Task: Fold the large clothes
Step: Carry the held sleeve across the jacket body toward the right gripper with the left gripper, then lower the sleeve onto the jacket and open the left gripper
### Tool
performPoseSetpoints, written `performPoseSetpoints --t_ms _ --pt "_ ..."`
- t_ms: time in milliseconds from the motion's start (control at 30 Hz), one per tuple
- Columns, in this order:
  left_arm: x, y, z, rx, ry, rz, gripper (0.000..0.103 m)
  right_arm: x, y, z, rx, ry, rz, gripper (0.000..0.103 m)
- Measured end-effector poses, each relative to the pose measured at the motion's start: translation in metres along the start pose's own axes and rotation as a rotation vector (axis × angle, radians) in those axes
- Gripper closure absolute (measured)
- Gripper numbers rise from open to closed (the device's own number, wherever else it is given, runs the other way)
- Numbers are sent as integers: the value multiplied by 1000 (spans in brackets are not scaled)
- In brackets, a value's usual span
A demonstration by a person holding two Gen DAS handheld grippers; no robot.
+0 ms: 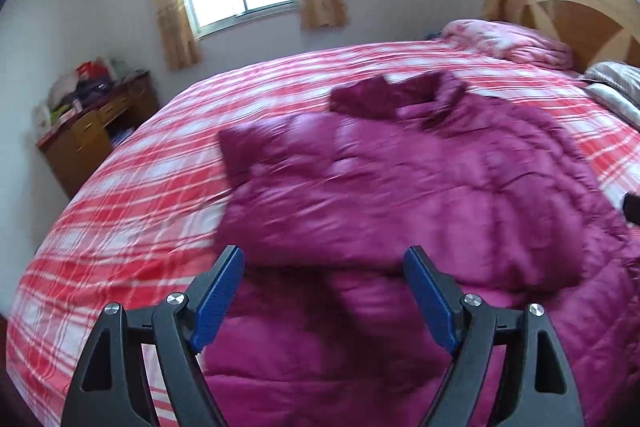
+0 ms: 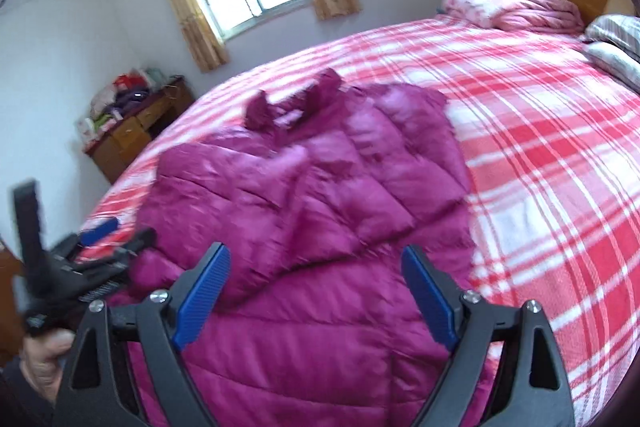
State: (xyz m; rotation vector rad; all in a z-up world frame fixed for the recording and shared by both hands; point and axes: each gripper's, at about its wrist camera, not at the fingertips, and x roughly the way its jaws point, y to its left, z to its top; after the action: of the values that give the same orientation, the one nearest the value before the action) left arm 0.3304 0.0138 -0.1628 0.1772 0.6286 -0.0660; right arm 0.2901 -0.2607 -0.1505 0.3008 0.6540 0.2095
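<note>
Left wrist view: left gripper [image 1: 324, 261] spread wide and empty, poised above the near part of a magenta quilted jacket [image 1: 400, 187] spread on a red-plaid bed [image 1: 120, 227]. Collar [image 1: 384, 99] toward the far edge, hem toward the near edge, one sleeve [image 1: 256, 155] apparently folded in across the chest. Much motion blur here. Pillows [image 1: 508, 39] at the headboard end, a desk [image 1: 92, 135] off the bed's far left corner.

Right wrist view: right gripper [image 2: 316, 261] likewise spread wide, holding nothing, above the jacket's [image 2: 320, 195] lower half. Left gripper [image 2: 96, 239] visible beside the jacket's left edge, a hand [image 2: 44, 359] behind it.

Likely next: folding hem up toward collar. Best done by dropping both grippers to the hem's two corners, pinching through every padded layer, lifting together and level, then laying the hem square on the collar. Puffy, slick fill likely to slip from a shallow pinch, so a deep bite advised.
</note>
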Motion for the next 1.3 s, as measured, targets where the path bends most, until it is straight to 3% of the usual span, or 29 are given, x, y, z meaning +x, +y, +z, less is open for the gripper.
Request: performPoseSetpoints --t_ms 33,100,167,267,433,533,600,700,767,900,967,1167,1300 --pt "3 10 -2 -21 10 5 21 5 7 5 -10 14 16 15" --pt "8 24 -7 -67 33 -1 21 32 26 15 -69 73 39 36" --pt "8 33 -8 -101 42 5 21 59 35 14 -124 152 -7 73" --pt "-1 42 2 -136 2 14 21 75 31 -5 -157 215 -73 74" --pt "1 47 46 -187 -59 -19 20 65 27 -20 -191 191 -95 75" --pt "30 36 66 -176 -21 -60 20 53 27 -8 -160 176 -103 72" --pt "61 30 68 -161 39 -44 20 29 35 6 -164 89 -130 69" --pt "95 29 55 -156 115 -2 20 6 52 24 -184 -21 -136 53" --pt "112 35 42 -196 178 -38 20 9 60 38 -191 -38 -117 46" --pt "114 41 37 -232 189 -72 19 49 76 46 -206 31 -67 46" --pt "114 39 35 -232 194 -69 19 71 80 43 -202 82 -45 55" --pt "115 39 35 -234 192 -68 18 102 57 18 -204 166 -102 69" --pt "120 35 39 -216 198 -61 16 111 47 10 -188 175 -86 72"
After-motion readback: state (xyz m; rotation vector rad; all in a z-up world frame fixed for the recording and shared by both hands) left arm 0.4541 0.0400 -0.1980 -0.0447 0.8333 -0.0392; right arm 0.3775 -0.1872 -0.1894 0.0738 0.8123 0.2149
